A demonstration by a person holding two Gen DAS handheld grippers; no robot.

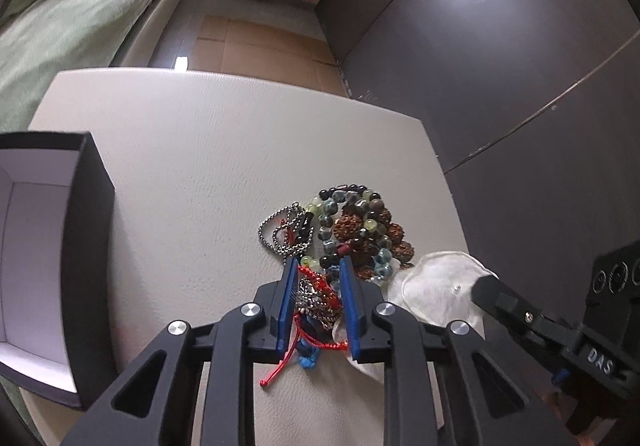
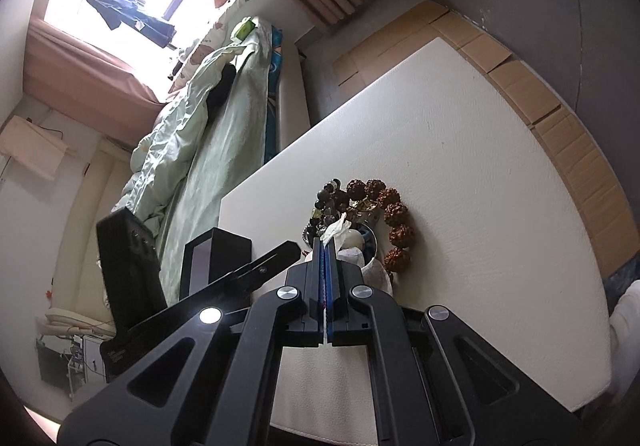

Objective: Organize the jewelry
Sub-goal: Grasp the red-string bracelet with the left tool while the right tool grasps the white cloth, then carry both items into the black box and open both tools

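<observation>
A heap of bead bracelets (image 1: 360, 230) and a silver chain (image 1: 280, 234) lies on the white table (image 1: 200, 165). My left gripper (image 1: 319, 262) points down at the near end of the heap. Its blue pads sit on either side of a bunched red cord bracelet (image 1: 314, 280) with silver charms, which fills the gap. A clear plastic bag (image 1: 436, 286) lies right of the heap, and my right gripper (image 1: 486, 284) pinches its edge. In the right wrist view that gripper (image 2: 324, 242) is shut, with bag film (image 2: 338, 228) sticking out past the tips. Brown seed beads (image 2: 396, 213) curve just beyond.
An open black box (image 1: 86, 246) with a white inside stands at the table's left edge; in the right wrist view the box (image 2: 216, 262) is left of my pads. A bed with a green quilt (image 2: 208, 125) runs beside the table. Dark cabinet doors (image 1: 500, 65) stand to the right.
</observation>
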